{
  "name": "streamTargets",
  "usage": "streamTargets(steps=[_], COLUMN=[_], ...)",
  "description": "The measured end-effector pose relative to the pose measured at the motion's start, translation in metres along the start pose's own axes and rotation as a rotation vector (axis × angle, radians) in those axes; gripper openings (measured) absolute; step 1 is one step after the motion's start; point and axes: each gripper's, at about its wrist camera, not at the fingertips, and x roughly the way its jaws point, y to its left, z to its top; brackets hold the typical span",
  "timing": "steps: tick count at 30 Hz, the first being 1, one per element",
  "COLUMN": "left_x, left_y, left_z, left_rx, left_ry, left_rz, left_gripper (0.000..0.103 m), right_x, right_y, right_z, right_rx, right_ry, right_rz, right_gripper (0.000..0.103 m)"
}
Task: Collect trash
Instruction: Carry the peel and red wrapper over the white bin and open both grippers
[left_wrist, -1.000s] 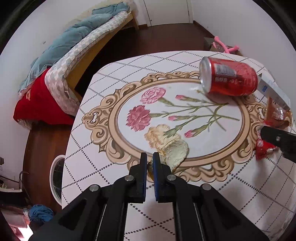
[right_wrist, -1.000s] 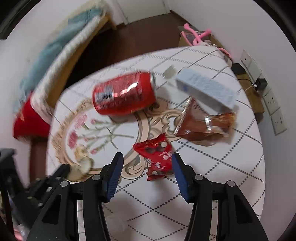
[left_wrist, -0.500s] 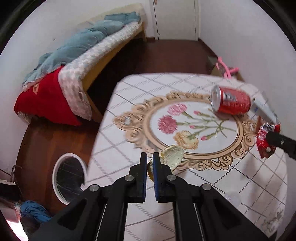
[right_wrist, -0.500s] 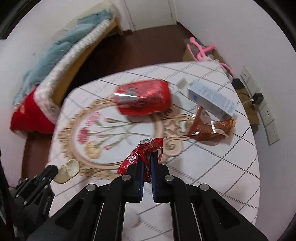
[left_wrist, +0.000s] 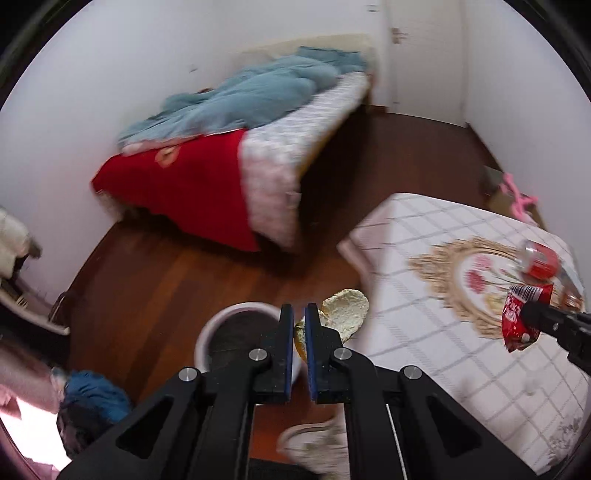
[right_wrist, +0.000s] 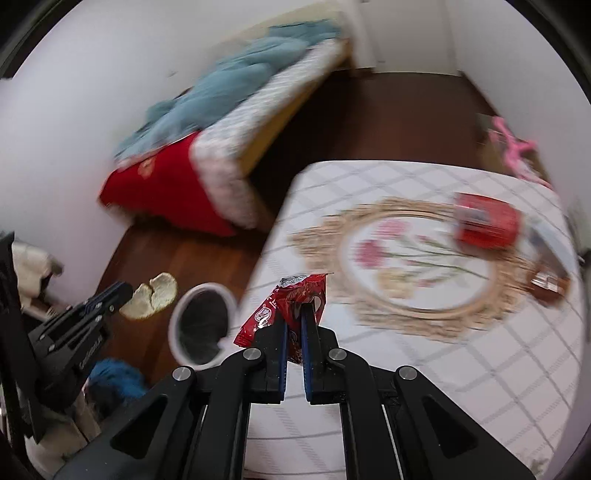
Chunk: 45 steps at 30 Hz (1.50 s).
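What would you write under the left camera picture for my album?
Left gripper carries a pale fruit peel off the table toward the white trash bin on the floor.

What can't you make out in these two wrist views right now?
- Red can: motion blur in both views, label unreadable.
- Brown wrapper: blurred in the right view, cut by the frame edge in the left.
- Trash bin: contents too dark; the left gripper covers its near rim.
- Red wrapper: lower part hidden between the right gripper fingers.
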Motion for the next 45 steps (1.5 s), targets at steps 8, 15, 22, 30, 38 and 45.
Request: streamTargets(steps=[8,15,22,30,38,45], left_x=[0.053,0.149,0.263,0.318,0.314,0.295], left_y=[0.1,0.152,0.177,0.183,0.198,0.211], left_z=[-0.017,-0.042,-0.062,-0.084,-0.084,-0.076], left_rx=[-0.102,-0.148,-0.151,-0.176,-0.252,-0.269], left_ry=[0.102,0.303,0.602,0.795,0.781,0.721], left_rz=[0.089,0.057,-0.055,-0.164,-0.167,-0.131], left_gripper=[0.004,0.004,0.005,0.008,0.098,0.098], right_x=[0.087,0.215,0.331,0.416,0.447,0.438], right_y=[0.124,0.19,0.21,0.207,0.215,0.217], right_z=[0.001,-0.016,-0.038,-0.053,-0.059,-0.054], right_rx=[-0.137,-0.167,-0.17,-0.16,-0.214,-0.237], right_ry=[0.124,0.318,0.529,0.709,0.816,0.804], right_rz=[0.098,0.085,0.026,-0.041,-0.063,-0.092], right_gripper=[0.007,0.007,0.007,0.007,0.022,0.071])
